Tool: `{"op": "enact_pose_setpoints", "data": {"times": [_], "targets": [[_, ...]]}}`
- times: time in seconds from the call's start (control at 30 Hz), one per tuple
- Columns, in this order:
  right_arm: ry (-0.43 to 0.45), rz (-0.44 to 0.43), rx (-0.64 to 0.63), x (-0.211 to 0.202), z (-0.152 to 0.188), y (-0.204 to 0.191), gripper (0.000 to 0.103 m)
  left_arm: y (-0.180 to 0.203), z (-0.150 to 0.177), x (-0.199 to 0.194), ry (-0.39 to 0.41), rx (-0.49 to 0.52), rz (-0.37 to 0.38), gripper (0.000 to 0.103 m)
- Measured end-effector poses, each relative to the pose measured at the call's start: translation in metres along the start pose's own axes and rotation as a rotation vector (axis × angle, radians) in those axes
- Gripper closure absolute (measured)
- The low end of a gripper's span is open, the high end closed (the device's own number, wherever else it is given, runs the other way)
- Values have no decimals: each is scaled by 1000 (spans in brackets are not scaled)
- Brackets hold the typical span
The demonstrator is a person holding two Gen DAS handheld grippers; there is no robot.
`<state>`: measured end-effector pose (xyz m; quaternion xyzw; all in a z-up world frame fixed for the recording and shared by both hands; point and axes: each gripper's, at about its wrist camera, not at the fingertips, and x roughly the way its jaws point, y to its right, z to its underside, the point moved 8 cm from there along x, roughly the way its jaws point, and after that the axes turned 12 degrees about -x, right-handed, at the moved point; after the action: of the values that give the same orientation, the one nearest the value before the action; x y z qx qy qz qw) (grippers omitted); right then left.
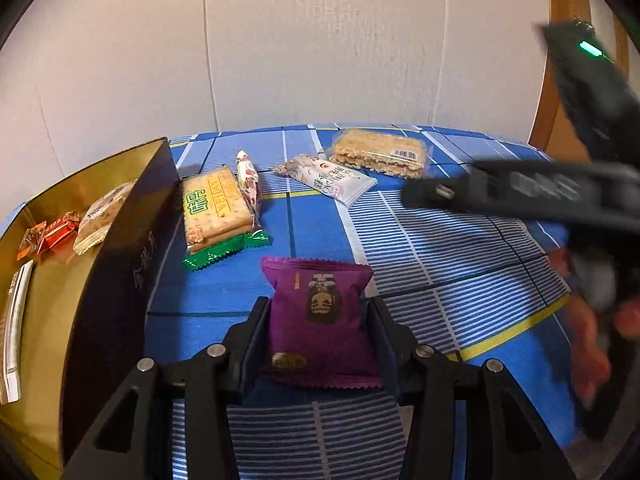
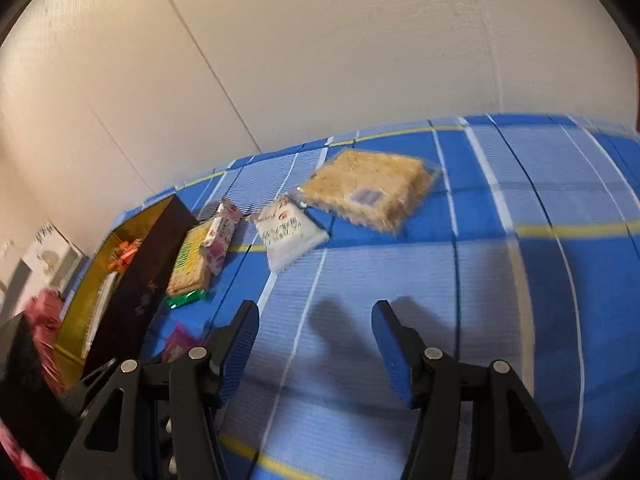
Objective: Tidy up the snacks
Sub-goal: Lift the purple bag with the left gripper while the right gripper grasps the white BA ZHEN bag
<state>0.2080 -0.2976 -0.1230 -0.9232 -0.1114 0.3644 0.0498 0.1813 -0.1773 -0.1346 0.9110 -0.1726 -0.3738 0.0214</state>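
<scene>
A purple snack packet (image 1: 316,280) lies on the blue checked cloth (image 1: 440,248), and my left gripper (image 1: 319,308) is shut on it, a pad pressed to each side. To its left stands the black box with a gold inside (image 1: 120,240), holding orange candies (image 1: 52,236), a beige packet (image 1: 104,216) and a white packet (image 1: 14,332). My right gripper (image 2: 316,308) is open over bare cloth with nothing between its fingers. A corner of the purple packet (image 2: 180,344) shows to its left, next to the box (image 2: 140,272).
Loose on the cloth beyond are a cracker pack in green wrap (image 1: 216,208), a pink-and-white packet (image 1: 249,184), a white bar packet (image 1: 332,184) and a clear pack of grain crisp (image 1: 380,152). A blurred black tool body (image 1: 520,188) crosses the right side. A white wall is behind.
</scene>
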Motion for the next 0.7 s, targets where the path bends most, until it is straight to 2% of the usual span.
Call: {"op": "enact_pose_setpoints", "data": {"times": [0.2, 0.37, 0.4, 0.5, 0.57, 0.7], "targets": [[-90, 28, -99, 43, -35, -10, 43, -2, 0, -1, 2, -11, 8, 53], [-182, 53, -213, 76, -45, -23, 43, -2, 0, -1, 5, -21, 11, 54], [-185, 80, -252, 80, -48, -27, 43, -2, 0, -1, 5, -20, 11, 54], [-200, 87, -304, 90, -49, -34, 44, -2, 1, -2, 7, -23, 12, 55], [-201, 114, -337, 92, -48, -39, 56, -2, 1, -2, 7, -23, 12, 55], [-188, 121, -359, 86, -43, -43, 60, -2, 1, -3, 8, -29, 13, 55]]}}
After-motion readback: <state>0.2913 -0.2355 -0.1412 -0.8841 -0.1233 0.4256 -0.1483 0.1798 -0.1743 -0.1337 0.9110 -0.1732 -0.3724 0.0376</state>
